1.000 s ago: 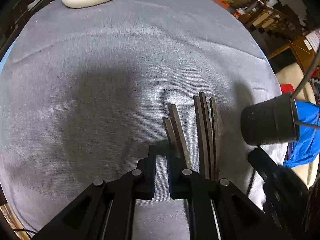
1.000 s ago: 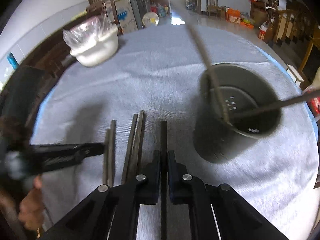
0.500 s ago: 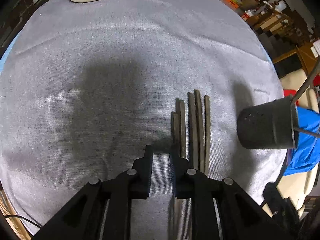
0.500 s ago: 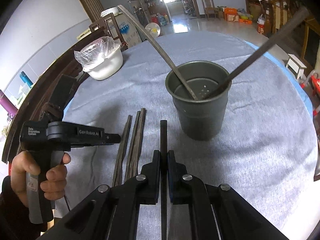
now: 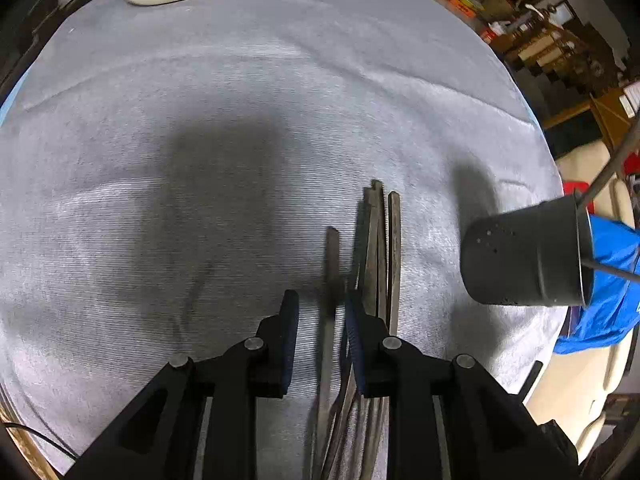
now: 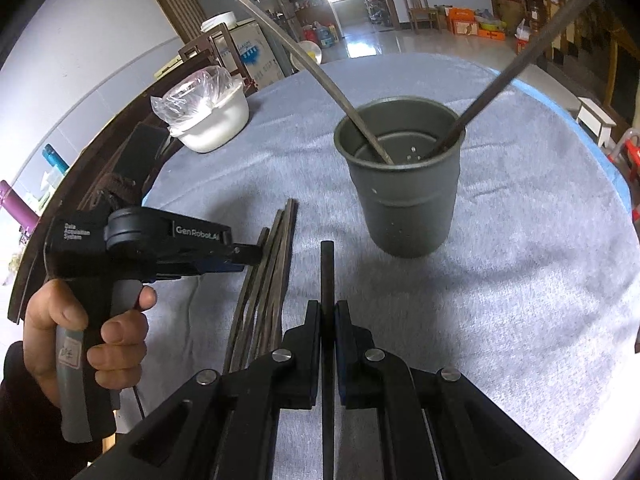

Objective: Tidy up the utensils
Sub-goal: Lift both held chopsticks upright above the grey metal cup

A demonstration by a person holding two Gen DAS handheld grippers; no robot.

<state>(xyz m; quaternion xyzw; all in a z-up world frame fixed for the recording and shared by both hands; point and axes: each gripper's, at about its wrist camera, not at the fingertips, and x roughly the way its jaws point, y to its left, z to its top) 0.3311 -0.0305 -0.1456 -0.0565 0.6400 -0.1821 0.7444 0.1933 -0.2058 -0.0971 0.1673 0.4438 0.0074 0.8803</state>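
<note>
Chopsticks (image 6: 276, 276) lay bunched on the grey tablecloth (image 6: 500, 280) just left of the dark metal holder (image 6: 404, 200), which already held two utensils leaning against its rim; a single chopstick (image 6: 327, 280) was clamped between the closed jaws of the right gripper (image 6: 328, 316), raised clear of the bundle and pointing toward the holder, where a second before it had sat low beside the others; that lift suggested the stick was on its way into the holder. The left gripper (image 5: 320, 312) had just been opening; its jaws stood apart over one stray chopstick (image 5: 331, 264) that ran between them, the pads not pressing on it; a fresh pick there looked likely. The right wrist view alone showed the person's hand (image 6: 84, 336) on the left gripper's handle, the holder's interior and a plastic-covered white bowl (image 6: 212, 120); the left wrist view alone showed the gap between the left jaws and blue cloth (image 5: 608, 280) behind the holder.
</note>
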